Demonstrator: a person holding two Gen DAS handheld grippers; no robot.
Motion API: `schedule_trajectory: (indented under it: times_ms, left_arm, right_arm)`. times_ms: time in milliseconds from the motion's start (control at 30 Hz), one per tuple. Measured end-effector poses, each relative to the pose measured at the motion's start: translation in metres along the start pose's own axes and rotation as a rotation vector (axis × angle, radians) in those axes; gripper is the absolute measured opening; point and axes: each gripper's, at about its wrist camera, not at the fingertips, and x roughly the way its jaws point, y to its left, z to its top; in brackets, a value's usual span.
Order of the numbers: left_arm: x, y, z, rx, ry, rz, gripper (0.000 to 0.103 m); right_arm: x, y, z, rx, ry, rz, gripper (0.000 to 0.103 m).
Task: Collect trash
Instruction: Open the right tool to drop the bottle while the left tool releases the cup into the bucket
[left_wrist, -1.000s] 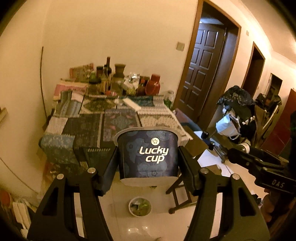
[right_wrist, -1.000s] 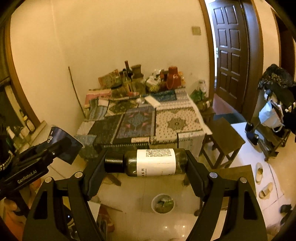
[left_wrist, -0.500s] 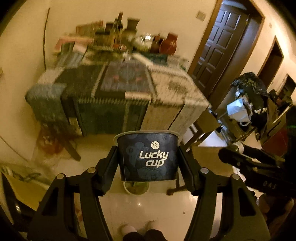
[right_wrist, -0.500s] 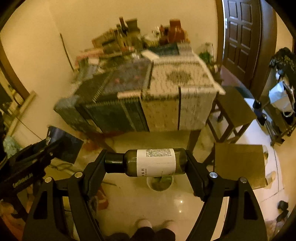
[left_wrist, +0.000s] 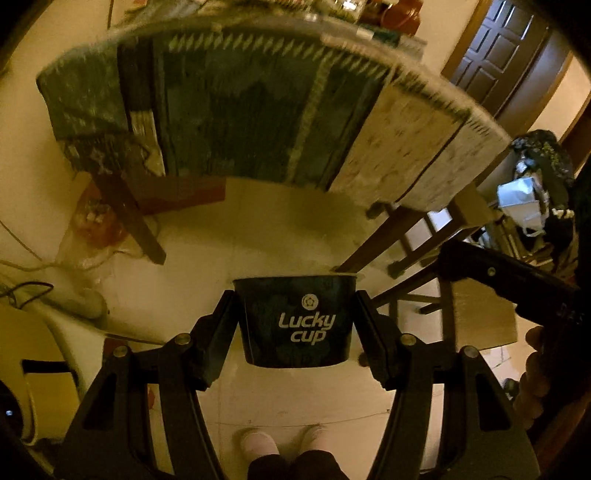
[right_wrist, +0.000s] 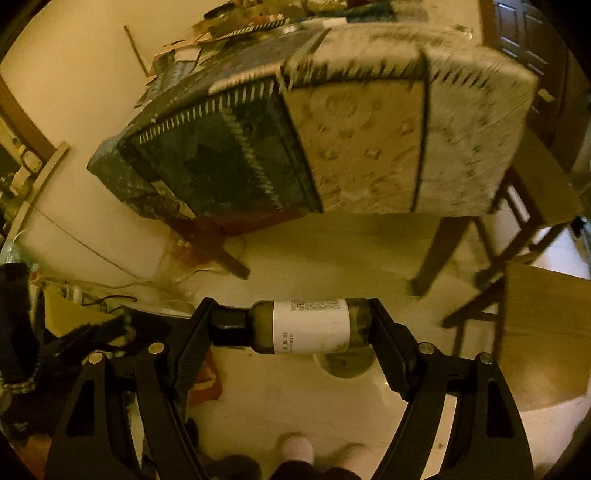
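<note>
My left gripper (left_wrist: 295, 325) is shut on a dark blue paper cup (left_wrist: 299, 321) marked "Lucky cup", held upright above the floor. My right gripper (right_wrist: 291, 326) is shut on a small dark glass bottle (right_wrist: 310, 326) with a white label, held sideways with its black cap to the left. In the right wrist view, a small round bin (right_wrist: 345, 363) with green waste inside stands on the floor just below and behind the bottle. In the left wrist view the bin is hidden behind the cup. The right gripper's body (left_wrist: 517, 280) shows at the right of the left wrist view.
A table with a patchwork cloth (left_wrist: 258, 110) hangs over the floor ahead, its wooden legs (left_wrist: 129, 221) close by. Wooden stools (right_wrist: 546, 325) stand to the right. Cables and a red bag (left_wrist: 96, 225) lie at the left. My feet (right_wrist: 295, 448) show at the bottom.
Both grippers have tilted down toward the floor and moved closer to the table. The bin, seen below the cup before, is now hidden behind it. Both holds are unchanged.
</note>
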Motion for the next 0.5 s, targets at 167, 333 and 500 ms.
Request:
schedule_trajectory:
  times_ms: [167, 333, 500]
  left_arm:
    - [0.046, -0.002, -0.008, 0.006, 0.047, -0.011, 0.062]
    - [0.081, -0.018, -0.012, 0.029, 0.102, -0.041, 0.062]
    - [0.115, -0.037, -0.012, 0.05, 0.169, -0.087, 0.063]
  right_arm:
    - [0.028, -0.011, -0.012, -0.018, 0.038, -0.056, 0.077]
    - [0.036, -0.037, -0.02, 0.009, 0.074, -0.083, 0.077]
    - [0.033, -0.062, -0.018, 0.045, 0.074, -0.131, 0.077]
